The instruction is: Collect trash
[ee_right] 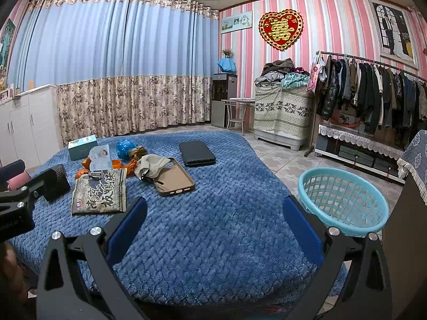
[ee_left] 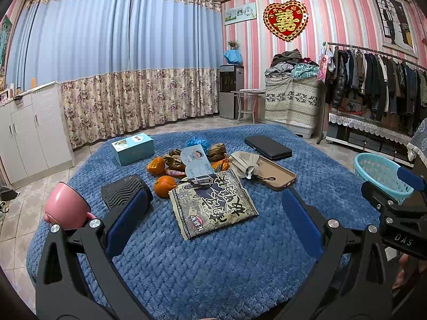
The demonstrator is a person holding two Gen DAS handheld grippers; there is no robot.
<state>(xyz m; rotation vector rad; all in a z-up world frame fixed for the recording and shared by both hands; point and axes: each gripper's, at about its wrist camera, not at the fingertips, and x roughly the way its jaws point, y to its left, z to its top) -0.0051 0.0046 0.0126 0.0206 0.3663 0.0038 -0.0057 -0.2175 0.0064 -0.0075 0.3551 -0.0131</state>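
Printed snack wrapper (ee_left: 213,205) lying flat on the blue-covered surface (ee_left: 213,266), orange peels (ee_left: 164,185) just beside it, teal basket (ee_right: 344,200) well apart off the surface edge. Left gripper (ee_left: 216,200) level, aimed at the wrapper, fingers (ee_left: 128,218) wide, empty. Right gripper (ee_right: 213,210) level beside the basket, fingers (ee_right: 301,226) wide, empty.

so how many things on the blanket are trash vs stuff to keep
trash 8: snack bag, card, blue wrapper, peels, brown wrappers
keep 6: box, cup, black block, phone case, wallet, cloth
total 14
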